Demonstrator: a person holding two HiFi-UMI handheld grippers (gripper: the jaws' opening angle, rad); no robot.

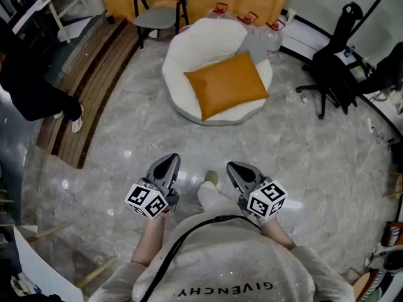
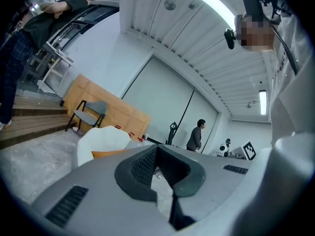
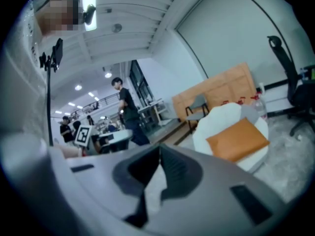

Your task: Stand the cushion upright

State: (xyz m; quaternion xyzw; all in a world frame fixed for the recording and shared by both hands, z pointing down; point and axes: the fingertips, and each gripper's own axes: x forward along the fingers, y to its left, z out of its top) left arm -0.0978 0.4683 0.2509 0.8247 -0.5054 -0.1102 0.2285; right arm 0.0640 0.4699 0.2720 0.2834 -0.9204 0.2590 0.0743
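Cushion (image 1: 227,83), orange, smooth and rectangular, lies flat on a round white padded seat (image 1: 189,49) in the head view. It is well apart from the left tool (image 1: 165,168) and right tool (image 1: 242,173) across a glossy marbled floor (image 1: 302,150), and a grey chair (image 1: 160,14) stands behind. In the left gripper view, ribbed jaws meet on nothing, with an orange sliver beyond. In the right gripper view, the jaws are likewise closed and empty, and the cushion is unobstructed ahead.

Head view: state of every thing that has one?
Orange square cushion: lying on the seat, not upright.
White round padded chair: bears the cushion.
Left tongs: shut, empty.
Right tongs: shut, empty.
Grey black-legged chair: unoccupied.
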